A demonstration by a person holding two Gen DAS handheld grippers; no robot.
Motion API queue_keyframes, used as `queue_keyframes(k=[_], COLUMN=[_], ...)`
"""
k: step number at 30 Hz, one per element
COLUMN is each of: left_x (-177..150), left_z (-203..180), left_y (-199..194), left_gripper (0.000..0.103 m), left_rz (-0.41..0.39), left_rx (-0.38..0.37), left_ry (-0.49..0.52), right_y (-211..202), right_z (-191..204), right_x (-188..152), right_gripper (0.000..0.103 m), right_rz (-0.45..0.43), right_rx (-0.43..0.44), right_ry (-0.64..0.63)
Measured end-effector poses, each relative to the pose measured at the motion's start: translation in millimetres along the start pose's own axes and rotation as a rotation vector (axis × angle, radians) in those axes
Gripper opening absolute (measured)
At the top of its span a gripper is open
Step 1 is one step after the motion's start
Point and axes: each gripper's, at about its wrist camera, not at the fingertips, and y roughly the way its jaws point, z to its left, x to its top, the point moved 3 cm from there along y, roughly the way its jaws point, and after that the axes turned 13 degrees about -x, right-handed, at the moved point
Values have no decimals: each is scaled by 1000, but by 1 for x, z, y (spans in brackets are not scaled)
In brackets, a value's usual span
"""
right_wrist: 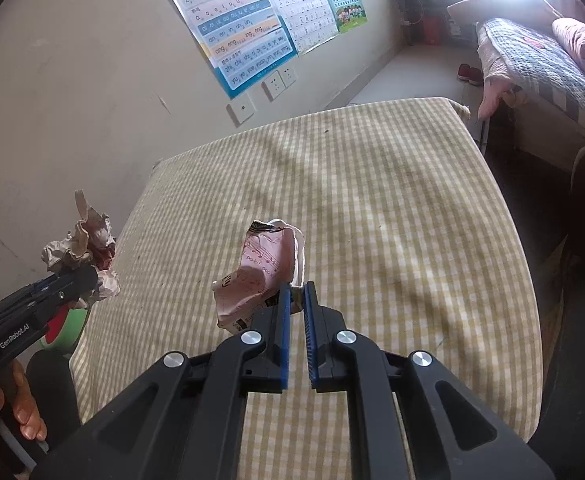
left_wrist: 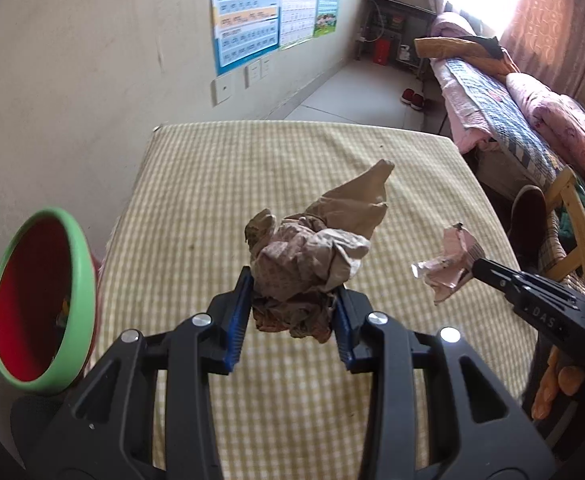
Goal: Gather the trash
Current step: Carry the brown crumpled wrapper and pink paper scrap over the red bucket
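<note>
My left gripper (left_wrist: 292, 300) is shut on a crumpled brown paper wad (left_wrist: 316, 248) and holds it above the checked table (left_wrist: 212, 184). The same wad (right_wrist: 80, 248) and left gripper (right_wrist: 88, 280) show at the left of the right wrist view. My right gripper (right_wrist: 297, 292) is shut on a crumpled pink wrapper (right_wrist: 260, 272) with music notes, held above the table (right_wrist: 392, 200). That wrapper (left_wrist: 448, 260) and the right gripper (left_wrist: 474, 266) show at the right of the left wrist view. A green bin with a red inside (left_wrist: 40, 300) stands at the table's left edge, left of my left gripper.
A wall with posters (left_wrist: 248, 12) and sockets (left_wrist: 222, 90) runs along the table's left side. A bed with quilts (left_wrist: 504, 112) stands to the right, with a wooden chair (left_wrist: 572, 216) near it. Red shoes (left_wrist: 412, 98) lie on the floor beyond the table.
</note>
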Motion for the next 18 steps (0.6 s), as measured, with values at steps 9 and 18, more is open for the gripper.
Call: queue_keyframes(k=[9, 18], left_x=[-6, -6], left_z=[38, 63], left_y=[-23, -50], left_gripper=[36, 36], left_rz=[-48, -116], left_rx=[29, 52], left_ry=[-78, -112], right_y=[-17, -40], right_z=[33, 70], right_x=[-13, -4], right_gripper=[8, 8], right_rz=[13, -32], right_rx=[20, 42], right_ry=[-34, -95])
